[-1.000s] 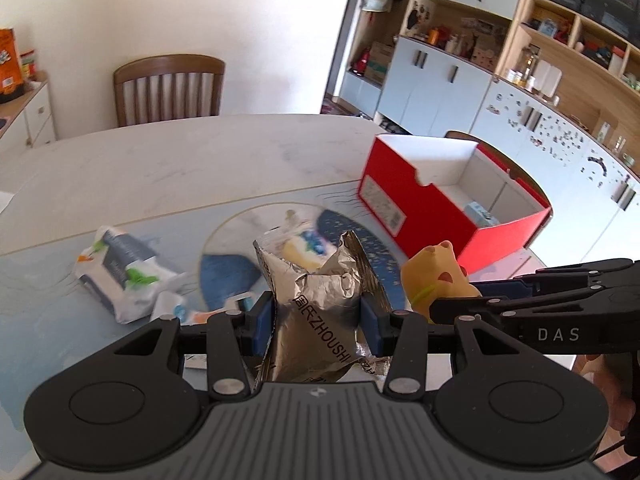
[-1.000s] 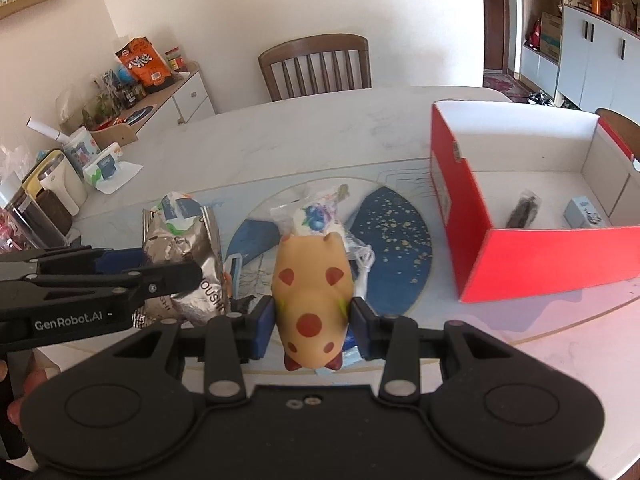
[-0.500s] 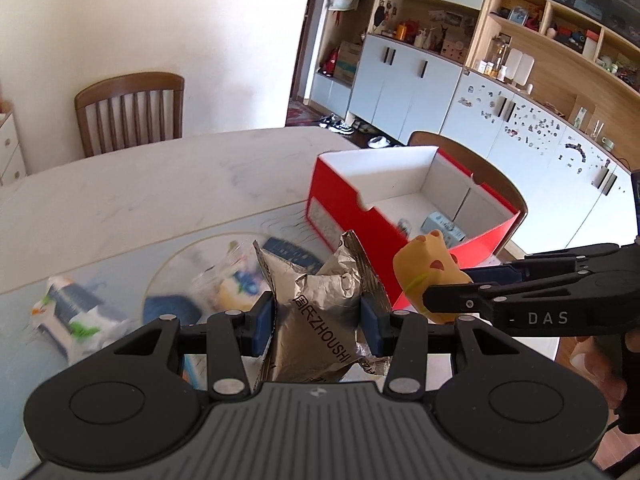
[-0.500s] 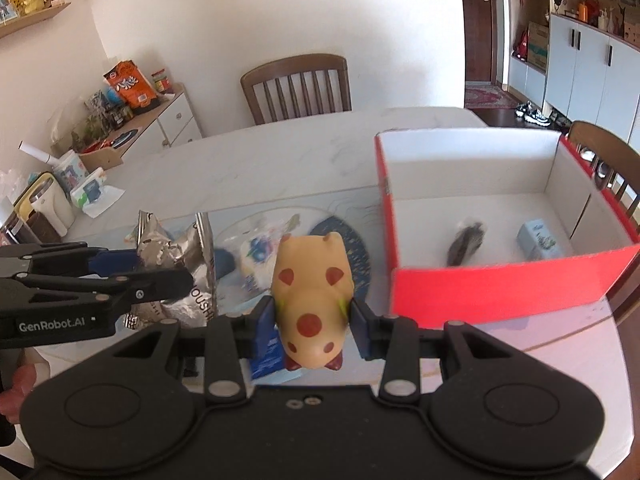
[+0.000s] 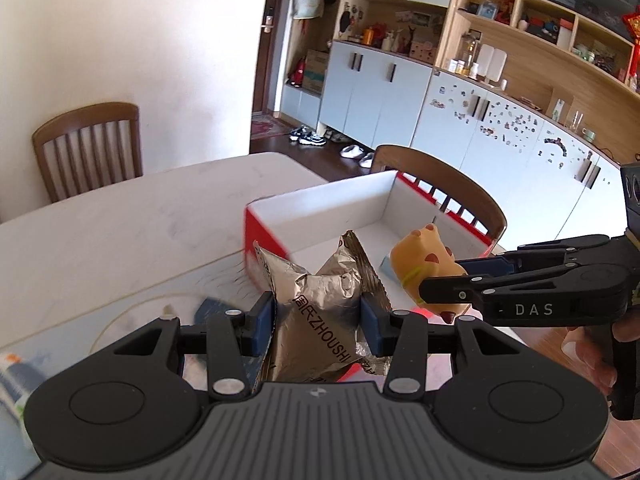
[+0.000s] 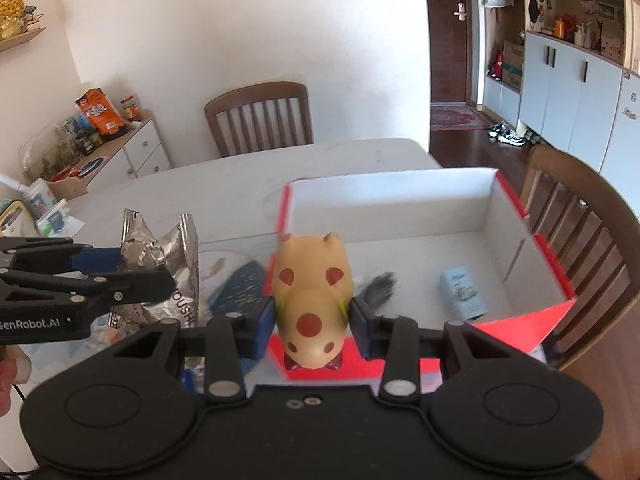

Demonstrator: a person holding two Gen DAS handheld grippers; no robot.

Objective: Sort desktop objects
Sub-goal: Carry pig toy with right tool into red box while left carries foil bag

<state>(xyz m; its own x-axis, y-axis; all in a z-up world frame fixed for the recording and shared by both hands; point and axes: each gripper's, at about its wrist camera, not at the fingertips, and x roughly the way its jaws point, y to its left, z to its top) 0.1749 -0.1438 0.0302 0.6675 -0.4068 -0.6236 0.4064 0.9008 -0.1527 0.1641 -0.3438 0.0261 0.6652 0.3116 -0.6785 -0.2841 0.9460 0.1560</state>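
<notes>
My left gripper (image 5: 318,322) is shut on a crinkled silver foil snack bag (image 5: 320,300), held in the air just short of the near wall of the red box (image 5: 264,236). In the right wrist view that bag (image 6: 160,248) shows at the left with the left gripper (image 6: 132,276) on it. My right gripper (image 6: 312,320) is shut on a tan toy pig with red spots (image 6: 310,280), which hangs over the near left corner of the red box (image 6: 536,320). The pig (image 5: 424,264) also appears in the left wrist view, in the right gripper (image 5: 448,280). Inside the box lie a small pale blue carton (image 6: 462,292) and a dark blurred object (image 6: 380,286).
The box stands on a white marble table (image 5: 120,220) near its right edge. Wooden chairs stand at the far side (image 6: 260,116) and right behind the box (image 6: 576,216). A blue speckled mat (image 6: 236,292) and small packets lie on the table at the left. A hand (image 5: 592,356) holds the right gripper.
Both grippers have swept right and slightly up with the foil bag and the pig, from over the mat to the red box. The grips have not changed.
</notes>
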